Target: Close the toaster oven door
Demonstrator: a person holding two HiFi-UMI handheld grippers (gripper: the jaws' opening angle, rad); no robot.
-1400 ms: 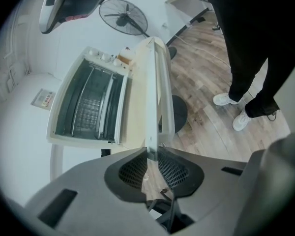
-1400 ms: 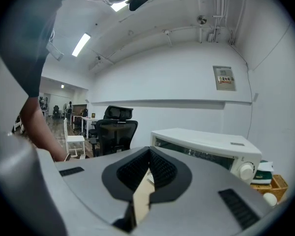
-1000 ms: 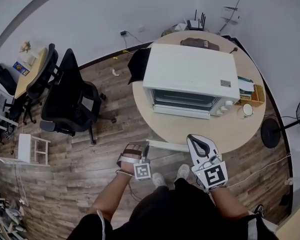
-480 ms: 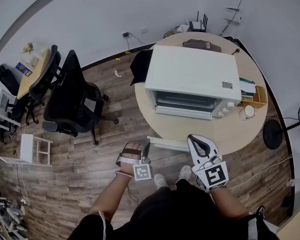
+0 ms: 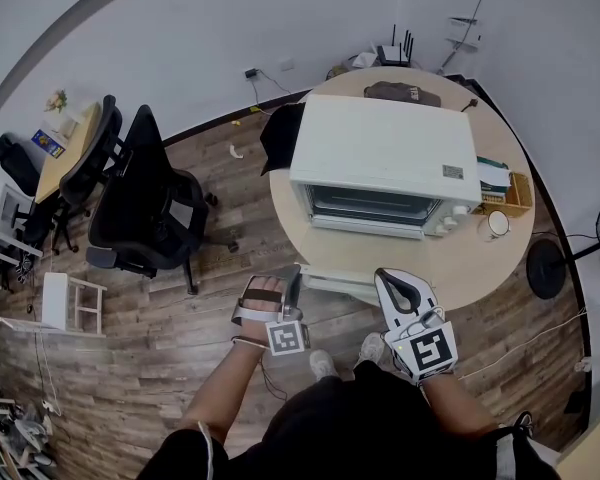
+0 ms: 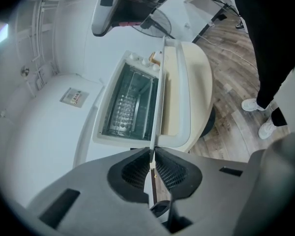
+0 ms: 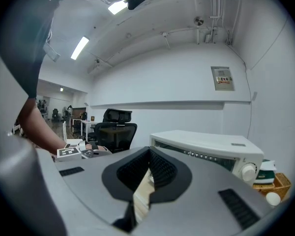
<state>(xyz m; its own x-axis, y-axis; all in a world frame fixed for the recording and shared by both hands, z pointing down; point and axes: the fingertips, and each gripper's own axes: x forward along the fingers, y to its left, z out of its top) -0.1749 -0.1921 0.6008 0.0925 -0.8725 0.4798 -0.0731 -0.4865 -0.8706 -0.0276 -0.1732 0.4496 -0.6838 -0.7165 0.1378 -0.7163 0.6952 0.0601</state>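
left gripper [image 6: 153, 153] reaching the open door's corner

left gripper is moving up toward 12 o'clock since a second ago, from the floor side to the edge of the toaster oven door [image 5: 342, 289]; its jaws are now pinching the thin edge of that door at its 9 o'clock end, pads pressing on both faces; the right gripper [image 7: 148, 155] is keeping its place at the door's 3 o'clock end, jaws together with nothing between them, not touching the door as far as the head view is showing

the toaster oven [image 5: 385, 148] is sitting on the round table [image 5: 450, 258], its front facing 6 o'clock toward the person; the door is standing open, swung down and jutting past the table's near rim, the wire rack showing inside the cavity in the left gripper view; a white mug [image 5: 494, 221] is standing just beside the oven at 3 o'clock; a black office chair [image 5: 145, 203] is standing on the wood floor, well apart at the table's 9 o'clock
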